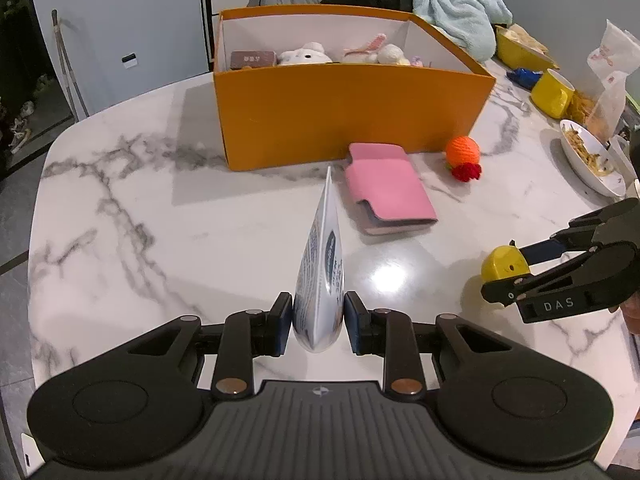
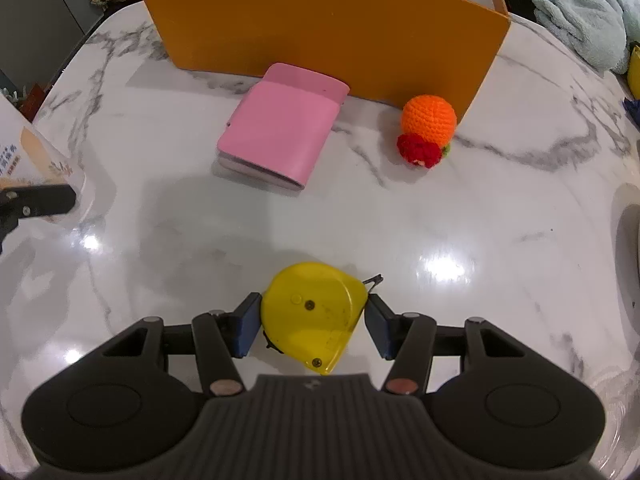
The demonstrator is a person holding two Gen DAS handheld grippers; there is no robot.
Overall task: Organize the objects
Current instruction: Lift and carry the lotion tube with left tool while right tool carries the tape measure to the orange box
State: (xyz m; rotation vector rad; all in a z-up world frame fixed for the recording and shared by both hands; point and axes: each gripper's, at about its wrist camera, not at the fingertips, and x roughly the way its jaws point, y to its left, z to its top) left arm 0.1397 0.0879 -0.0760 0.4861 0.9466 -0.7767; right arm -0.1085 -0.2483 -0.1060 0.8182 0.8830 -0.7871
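Observation:
My left gripper (image 1: pixel 319 322) is shut on a white printed packet (image 1: pixel 322 268), held edge-up above the marble table (image 1: pixel 160 220). My right gripper (image 2: pixel 312 322) is shut on a yellow tape measure (image 2: pixel 314 314), just above the table; it also shows in the left wrist view (image 1: pixel 505 267). An orange box (image 1: pixel 340 108) stands at the back with plush toys (image 1: pixel 306 54) and a brown case (image 1: pixel 253 59) inside. A pink wallet (image 1: pixel 386 190) (image 2: pixel 280 126) and an orange crochet ball (image 1: pixel 464 152) (image 2: pixel 429 118) lie in front of the box.
A light blue towel (image 1: pixel 460 4) lies behind the box. Yellow containers (image 1: pixel 554 90), a plastic bag (image 1: pixel 610 80) and a white bowl of food (image 1: pixel 588 156) crowd the table's right side. The table's edge curves at the left (image 1: pixel 44 184).

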